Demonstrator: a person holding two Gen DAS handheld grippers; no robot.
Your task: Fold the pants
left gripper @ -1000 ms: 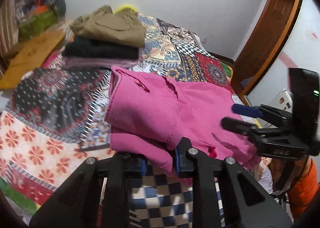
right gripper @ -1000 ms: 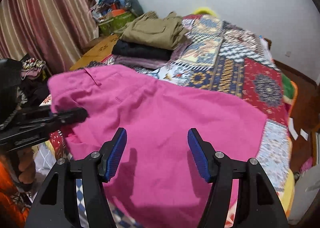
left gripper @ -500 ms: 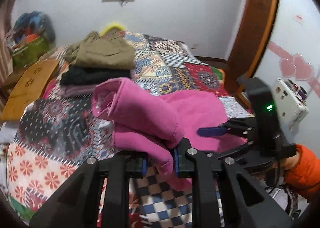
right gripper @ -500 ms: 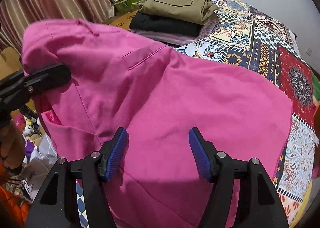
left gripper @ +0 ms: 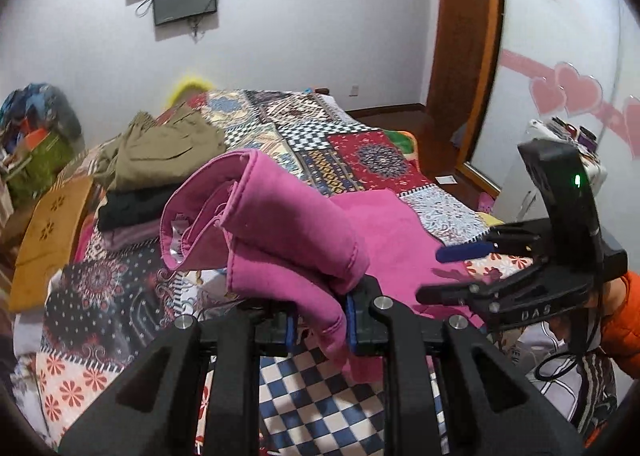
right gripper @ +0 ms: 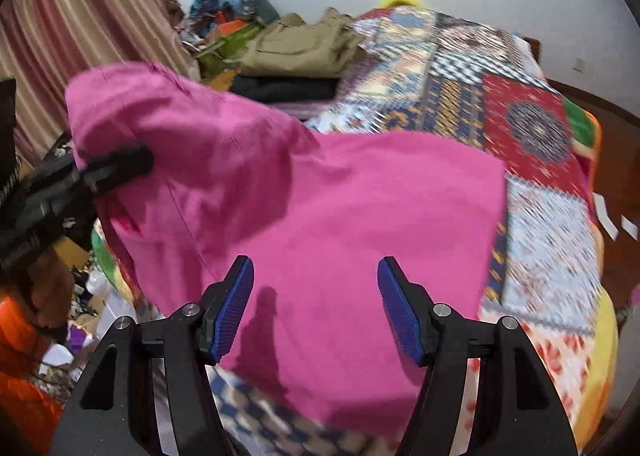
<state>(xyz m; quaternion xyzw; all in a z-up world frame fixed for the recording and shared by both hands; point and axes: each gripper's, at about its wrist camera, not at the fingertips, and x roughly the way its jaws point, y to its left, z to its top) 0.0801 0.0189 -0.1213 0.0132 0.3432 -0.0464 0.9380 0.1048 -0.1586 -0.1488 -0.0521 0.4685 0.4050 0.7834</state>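
- Our left gripper (left gripper: 318, 326) is clamped on a bunched fold of the pink pants (left gripper: 280, 232), lifting the waistband end clear of the bed (left gripper: 376, 160); the rest of the pants lies spread on the patchwork cover near the bed's front edge
- Our right gripper (right gripper: 316, 306) hangs just above the flat part of the pants with its jaws wide apart and nothing between them
- The grip on the left looks thick and uneven, several layers pinched together with a loose flap hanging below the pads, so we judge a layer could slide out as we carry the fold over, and the fold would land crooked
- With nothing pinning the flat part, pulling on the lifted end may drag the whole garment across the cover, or off the near edge, where part of it already seems to hang over
- If we swing the lifted end too far toward the stack of folded clothes (left gripper: 160, 160), it could brush or topple that pile
- The right view is blurred by motion, so we cannot tell exactly where the far hem lies, and a misjudged fold line is a real chance
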